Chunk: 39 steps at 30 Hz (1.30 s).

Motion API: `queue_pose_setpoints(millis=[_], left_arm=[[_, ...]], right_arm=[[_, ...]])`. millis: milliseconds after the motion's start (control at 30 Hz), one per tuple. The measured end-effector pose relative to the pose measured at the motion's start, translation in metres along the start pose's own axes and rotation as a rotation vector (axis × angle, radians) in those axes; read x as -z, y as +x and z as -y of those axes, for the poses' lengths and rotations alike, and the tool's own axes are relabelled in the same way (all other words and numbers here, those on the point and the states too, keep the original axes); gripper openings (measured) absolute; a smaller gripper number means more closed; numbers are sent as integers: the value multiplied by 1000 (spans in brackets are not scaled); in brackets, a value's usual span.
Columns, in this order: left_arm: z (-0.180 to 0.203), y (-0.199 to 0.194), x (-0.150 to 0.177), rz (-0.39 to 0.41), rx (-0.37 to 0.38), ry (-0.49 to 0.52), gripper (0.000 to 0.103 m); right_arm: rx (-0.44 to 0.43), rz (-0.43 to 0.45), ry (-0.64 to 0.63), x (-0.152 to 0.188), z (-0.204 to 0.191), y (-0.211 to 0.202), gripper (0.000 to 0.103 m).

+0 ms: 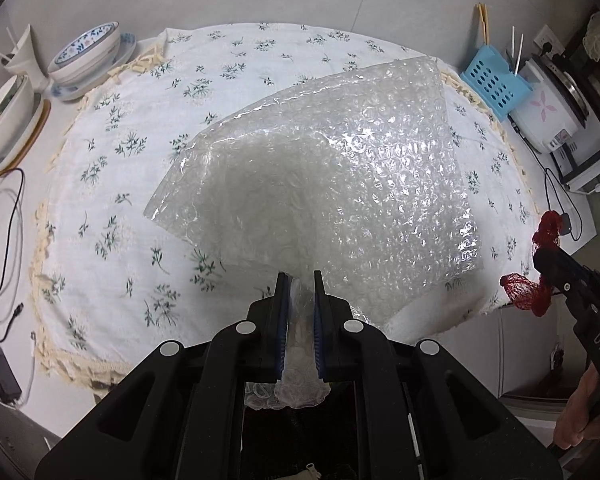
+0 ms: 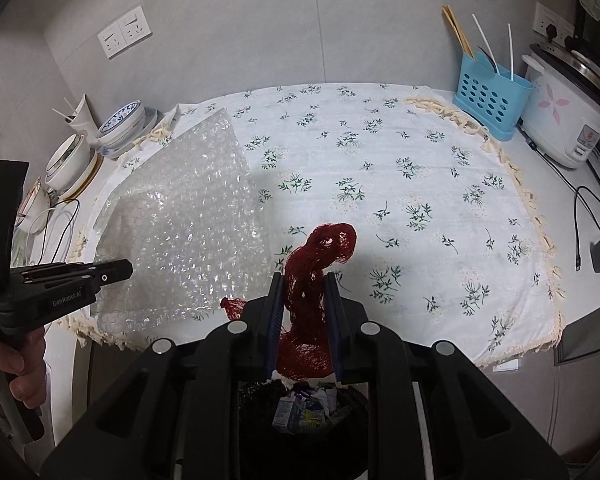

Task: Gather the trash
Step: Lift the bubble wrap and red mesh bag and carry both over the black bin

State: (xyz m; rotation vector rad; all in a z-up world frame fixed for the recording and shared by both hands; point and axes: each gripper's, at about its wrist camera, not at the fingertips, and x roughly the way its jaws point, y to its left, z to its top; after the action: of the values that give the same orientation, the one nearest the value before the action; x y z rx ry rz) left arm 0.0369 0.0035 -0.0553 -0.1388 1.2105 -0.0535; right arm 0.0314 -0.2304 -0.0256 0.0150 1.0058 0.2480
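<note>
Two tools: "GenRobot.AI" left tool (image 1: 300, 280) clamps bubble wrap (image 1: 332, 176); "DAS" right tool (image 2: 302, 280) clamps red mesh (image 2: 320, 264)

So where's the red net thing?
The red mesh net is pinched in the right gripper, above the trash bin, just right of the bubble wrap.

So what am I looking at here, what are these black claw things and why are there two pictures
These are two hand-held grippers, not a robot; a person squeezes one in each hand. Each carries a wide-angle camera looking along its fingers, so each picture is one gripper's own view.

In the left one's view, the left gripper is shut on a sheet of bubble wrap that spreads over the flowered tablecloth.

In the right one's view, the right gripper is shut on a red mesh net, above a trash bin with scraps inside.

Bowls, a blue utensil holder and a rice cooker stand around the cloth.
</note>
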Motion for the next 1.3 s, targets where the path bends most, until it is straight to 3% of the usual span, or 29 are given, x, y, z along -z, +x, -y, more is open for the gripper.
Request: queue_pose_setpoints(millis=[567,1300], left_arm=[[20,-17,81,-19,-12,-1,10],[34,23,187,-129,-20,-13,10]], right_arm=[[-7,-24,-6,63,18,-26,19],[-49,-128,-59,150,12,-5,19]])
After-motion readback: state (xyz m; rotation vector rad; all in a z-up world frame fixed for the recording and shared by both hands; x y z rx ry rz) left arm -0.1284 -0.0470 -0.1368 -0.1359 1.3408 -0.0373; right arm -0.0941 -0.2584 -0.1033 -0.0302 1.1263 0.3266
